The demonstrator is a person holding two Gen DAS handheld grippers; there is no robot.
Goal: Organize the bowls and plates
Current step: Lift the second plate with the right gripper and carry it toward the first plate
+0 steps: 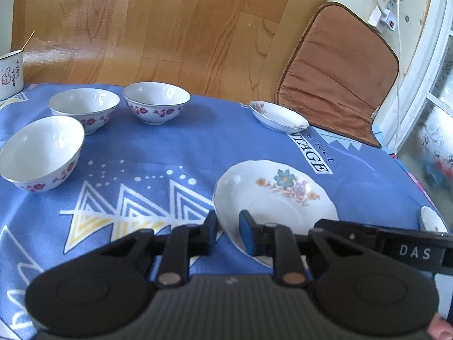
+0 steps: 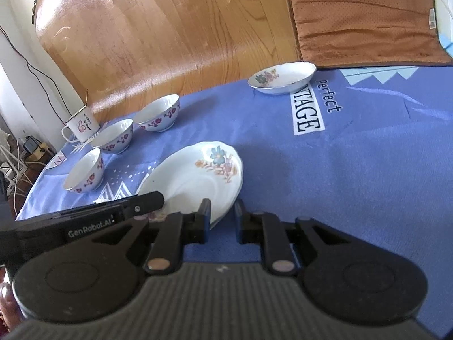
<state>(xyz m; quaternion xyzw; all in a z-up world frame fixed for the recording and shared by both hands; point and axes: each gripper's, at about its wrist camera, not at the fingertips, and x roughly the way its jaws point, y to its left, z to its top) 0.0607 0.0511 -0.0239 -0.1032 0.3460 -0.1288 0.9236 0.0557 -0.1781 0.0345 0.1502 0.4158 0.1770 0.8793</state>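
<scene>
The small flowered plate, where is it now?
In both views the small flowered plate sits at the table's far edge, beside the brown cushion.

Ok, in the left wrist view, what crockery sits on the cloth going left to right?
Mug → nearest bowl → middle bowl → far bowl → big flowered plate → small far plate.

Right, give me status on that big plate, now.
Left gripper shut on big plate, near rim. Right gripper shut on its rim too. Three bowls and small plate stand apart, nothing blocking.
</scene>
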